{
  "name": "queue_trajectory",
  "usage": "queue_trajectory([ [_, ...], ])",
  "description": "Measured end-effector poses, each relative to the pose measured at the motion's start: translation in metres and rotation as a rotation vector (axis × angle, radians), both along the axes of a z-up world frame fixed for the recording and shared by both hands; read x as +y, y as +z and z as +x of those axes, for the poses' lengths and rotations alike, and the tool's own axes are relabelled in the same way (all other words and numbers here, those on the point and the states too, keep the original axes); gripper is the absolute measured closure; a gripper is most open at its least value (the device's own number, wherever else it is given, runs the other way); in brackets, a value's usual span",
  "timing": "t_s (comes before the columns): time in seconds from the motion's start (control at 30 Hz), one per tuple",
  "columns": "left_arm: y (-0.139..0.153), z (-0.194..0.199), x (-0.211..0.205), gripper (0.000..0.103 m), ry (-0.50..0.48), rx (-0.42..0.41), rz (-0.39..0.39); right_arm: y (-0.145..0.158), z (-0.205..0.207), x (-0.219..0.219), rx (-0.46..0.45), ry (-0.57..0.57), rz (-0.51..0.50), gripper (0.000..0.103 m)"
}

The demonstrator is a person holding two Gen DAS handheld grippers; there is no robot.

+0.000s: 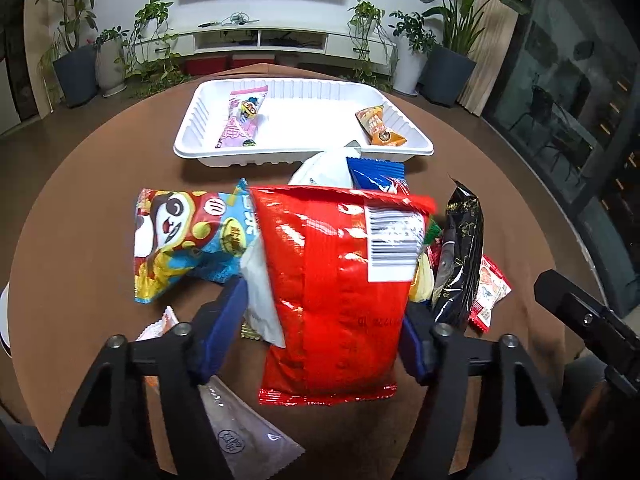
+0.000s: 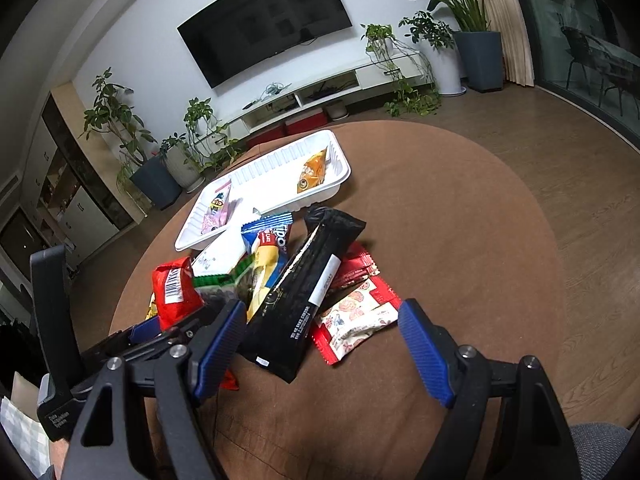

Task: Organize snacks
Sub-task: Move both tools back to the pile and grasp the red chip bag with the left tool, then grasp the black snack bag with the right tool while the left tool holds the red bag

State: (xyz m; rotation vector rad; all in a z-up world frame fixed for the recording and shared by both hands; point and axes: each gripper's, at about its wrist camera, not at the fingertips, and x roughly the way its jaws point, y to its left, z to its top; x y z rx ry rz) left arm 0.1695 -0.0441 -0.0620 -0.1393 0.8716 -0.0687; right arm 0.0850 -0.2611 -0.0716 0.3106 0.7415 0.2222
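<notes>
On the brown round tabletop (image 1: pixel 100 184) a heap of snack packets is gathered in front of a white tray (image 1: pixel 304 152); at the left of the heap a blue cartoon packet (image 1: pixel 180 240) is seen lying flat, partly tucked under a large red bag (image 1: pixel 336 292); the red bag is clamped between the blue pads of the left hand-held gripper (image 1: pixel 324 320), its barcode label turned up and its lower seam hanging toward the camera, though whether it is clear of the tabletop cannot be told; to its right a black packet (image 1: pixel 460 256) is propped on edge, with a small red-and-white packet (image 1: pixel 490 292) just beside it. Inside the tray a pink packet (image 1: pixel 240 120) is laid at the left end and an orange packet (image 1: pixel 380 126) at the right end, well apart. From the right wrist view, the right hand-held gripper (image 2: pixel 322 348) is held wide apart and empty; the near end of the black packet and the red-and-white packet are seen between its fingers, neither being touched.
</notes>
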Motion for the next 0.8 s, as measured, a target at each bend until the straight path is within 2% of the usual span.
queue_trajectory([
  [0.23, 0.003, -0.002, 0.011, 0.052, -0.018, -0.011, -0.034, -0.002, -0.001, 0.005, 0.015, 0.009, -0.004, 0.023],
  [0.3, 0.005, -0.007, 0.010, 0.062, -0.029, -0.020, -0.040, -0.003, 0.000, 0.005, 0.023, 0.014, 0.003, 0.024],
  [0.37, 0.010, -0.010, 0.010, 0.066, -0.039, -0.029, -0.041, -0.004, 0.002, 0.005, 0.034, 0.017, 0.014, 0.026],
  [0.57, 0.010, -0.017, 0.012, 0.069, -0.060, -0.028, -0.079, -0.006, 0.010, 0.010, 0.079, 0.050, 0.056, 0.036],
  [0.8, 0.010, -0.022, 0.018, 0.074, -0.085, -0.027, -0.117, -0.004, 0.027, 0.020, 0.138, 0.065, 0.085, 0.037],
])
